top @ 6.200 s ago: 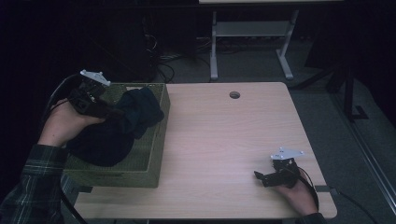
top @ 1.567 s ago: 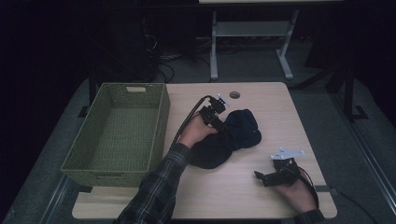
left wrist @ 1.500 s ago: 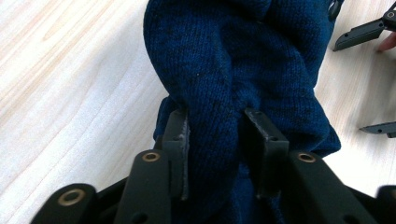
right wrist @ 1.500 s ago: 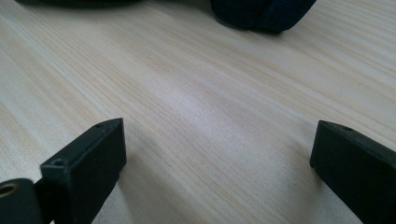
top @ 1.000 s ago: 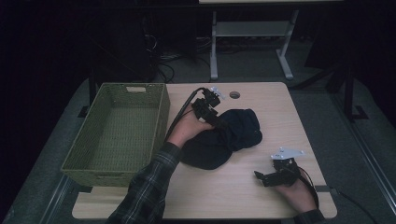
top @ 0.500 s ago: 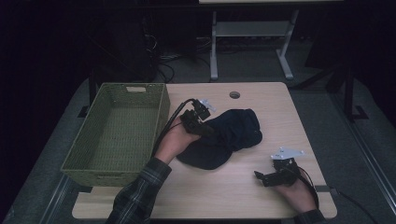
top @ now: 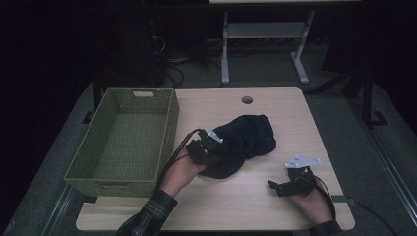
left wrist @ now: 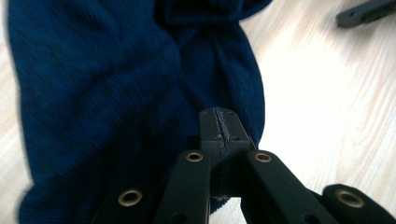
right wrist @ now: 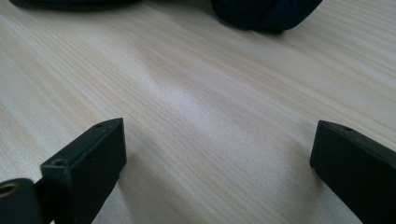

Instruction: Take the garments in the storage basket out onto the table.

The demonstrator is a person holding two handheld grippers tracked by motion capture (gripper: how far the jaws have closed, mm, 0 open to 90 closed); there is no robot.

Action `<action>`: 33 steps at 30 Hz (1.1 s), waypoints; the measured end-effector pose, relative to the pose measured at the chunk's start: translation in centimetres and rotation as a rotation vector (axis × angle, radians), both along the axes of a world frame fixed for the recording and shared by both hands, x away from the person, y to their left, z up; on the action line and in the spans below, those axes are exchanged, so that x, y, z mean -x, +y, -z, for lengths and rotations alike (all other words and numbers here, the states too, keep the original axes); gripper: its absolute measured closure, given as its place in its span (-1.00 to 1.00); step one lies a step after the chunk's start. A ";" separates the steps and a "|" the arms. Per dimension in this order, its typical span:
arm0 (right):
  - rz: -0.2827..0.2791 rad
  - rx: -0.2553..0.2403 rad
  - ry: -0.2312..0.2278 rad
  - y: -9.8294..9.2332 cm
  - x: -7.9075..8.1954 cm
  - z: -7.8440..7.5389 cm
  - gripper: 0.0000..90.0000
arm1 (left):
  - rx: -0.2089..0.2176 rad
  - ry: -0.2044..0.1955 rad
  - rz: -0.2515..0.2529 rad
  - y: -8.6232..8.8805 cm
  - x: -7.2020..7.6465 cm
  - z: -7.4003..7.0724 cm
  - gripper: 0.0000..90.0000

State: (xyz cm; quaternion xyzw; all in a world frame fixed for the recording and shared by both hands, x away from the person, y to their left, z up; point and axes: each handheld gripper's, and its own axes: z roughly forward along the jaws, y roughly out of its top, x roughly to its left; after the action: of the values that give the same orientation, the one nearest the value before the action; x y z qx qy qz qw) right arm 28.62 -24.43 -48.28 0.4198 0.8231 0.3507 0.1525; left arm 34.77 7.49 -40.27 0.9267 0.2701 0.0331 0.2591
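Your left gripper (left wrist: 219, 128) has its two black jaws pressed tight together, tip to tip, with nothing visibly pinched between them; they have just been closing. The closed tips sit over the near edge of the crumpled dark navy knitted garment (left wrist: 116, 93), which spreads up and away from them across the pale wood-grain tabletop (left wrist: 327, 102). From above, your left gripper (top: 205, 147) lies at the garment's (top: 243, 142) left edge, your left hand wrapped around its body from behind, the plaid-sleeved forearm angling in from the bottom edge and the black cable looping off the gripper toward the basket.

The garment lies bunched in the middle of the table (top: 295, 118), just right of the rectangular olive-green woven basket (top: 123, 142), apart from it.

Your right gripper (right wrist: 217, 158) stands released, its jaws wide apart, bare tabletop between them and a dark fold of the garment (right wrist: 266, 14) beyond. From above it (top: 275, 186) rests low at the table's near right corner, your hand behind it, jaws pointing left, well apart from the garment.
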 end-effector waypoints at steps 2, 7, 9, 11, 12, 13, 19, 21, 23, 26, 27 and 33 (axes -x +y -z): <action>0.000 0.000 0.001 0.0 0.0 0.0 -0.93 | -0.013 0.001 -0.012 0.1 0.2 0.6 1.00; 0.001 -0.001 0.002 0.0 0.0 0.0 -0.93 | -0.038 0.025 -0.021 0.2 0.6 2.2 1.00; 0.001 0.000 0.001 0.0 0.0 0.0 -0.93 | -0.038 0.026 -0.025 0.1 0.8 2.7 1.00; 0.000 0.000 0.002 0.0 0.0 0.0 -0.93 | -0.051 0.032 -0.019 0.1 0.8 3.1 1.00; -0.001 0.000 0.002 0.0 0.0 0.0 -0.93 | -0.055 0.036 -0.020 0.1 0.8 3.4 1.00; -0.001 0.001 0.002 0.0 0.0 0.0 -0.93 | -0.058 0.041 -0.023 0.2 0.7 3.7 1.00; -0.002 -0.001 -0.001 -0.1 -0.1 0.0 -0.91 | -0.045 0.043 -0.032 0.5 0.7 4.2 1.00; -0.005 0.001 -0.002 -0.1 -0.1 0.0 -0.91 | -0.043 0.042 -0.032 0.5 0.7 4.2 1.00; -0.005 0.001 -0.003 -0.1 -0.2 0.0 -0.91 | -0.034 0.044 -0.036 0.6 0.6 4.3 1.00; 0.006 -0.004 0.010 -0.2 -0.3 -0.2 -0.88 | -0.016 0.055 -0.041 0.9 0.5 4.4 1.00; 0.013 -0.009 0.021 -0.3 -0.3 -0.3 -0.88 | -0.013 0.055 -0.039 1.0 0.5 4.4 1.00; 0.004 -0.023 -0.024 -0.5 -0.3 -2.0 -0.87 | -0.010 0.057 -0.042 1.0 0.5 4.4 1.00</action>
State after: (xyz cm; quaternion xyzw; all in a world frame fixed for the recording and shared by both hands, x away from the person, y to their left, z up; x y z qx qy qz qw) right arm 28.88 -24.92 -46.26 0.4187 0.8164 0.3649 0.1584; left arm 34.26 8.47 -44.68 0.9227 0.2966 0.0136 0.2459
